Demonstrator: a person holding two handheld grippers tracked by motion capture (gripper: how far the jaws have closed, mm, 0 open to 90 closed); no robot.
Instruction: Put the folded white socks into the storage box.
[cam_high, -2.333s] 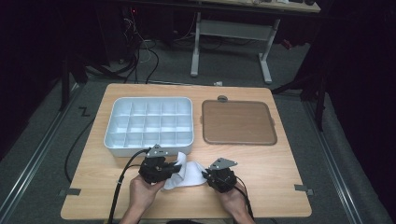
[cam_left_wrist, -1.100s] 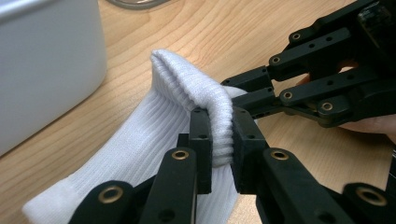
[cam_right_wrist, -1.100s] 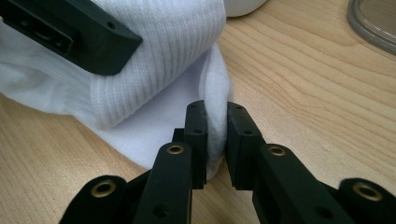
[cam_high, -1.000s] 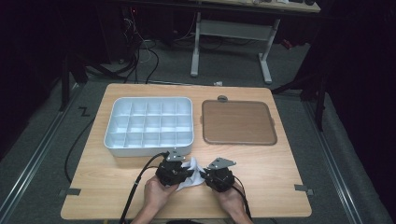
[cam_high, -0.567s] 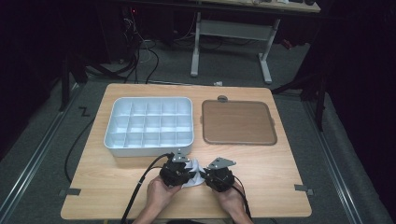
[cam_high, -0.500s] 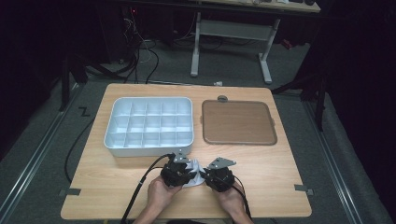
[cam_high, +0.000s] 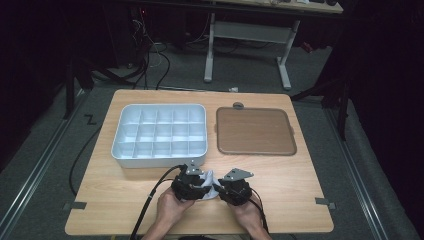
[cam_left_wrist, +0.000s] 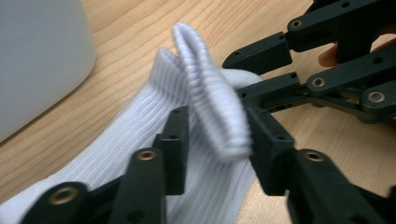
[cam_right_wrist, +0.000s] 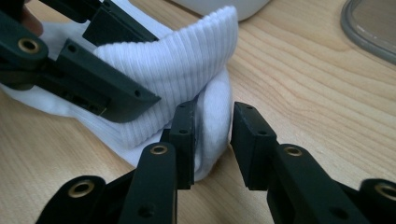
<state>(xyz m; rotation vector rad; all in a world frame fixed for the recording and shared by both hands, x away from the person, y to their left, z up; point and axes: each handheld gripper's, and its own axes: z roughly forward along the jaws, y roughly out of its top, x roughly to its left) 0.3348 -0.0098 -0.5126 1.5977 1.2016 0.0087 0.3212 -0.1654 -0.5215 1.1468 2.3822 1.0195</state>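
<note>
Sitting toward the left on the wooden table (cam_high: 125, 200), a white divided tray (cam_high: 160, 135) has its compartments bare, and a brown flat tray (cam_high: 254, 131) lies beside it to the right. Near the table's front edge, just in front of the divided tray, the left gripper (cam_high: 192, 185) is held in the person's left hand (cam_high: 169, 207), its jaws standing narrowly apart on either side of a raised fold of a white ribbed sock (cam_left_wrist: 210, 107); whether they actually press it I cannot tell. The sock lies bunched on the wood between the two grippers. The right gripper (cam_high: 231, 189), touching the sock from the other side, has its jaws (cam_right_wrist: 212, 140) a little apart around the sock's rounded edge, one jaw against the cloth.
</note>
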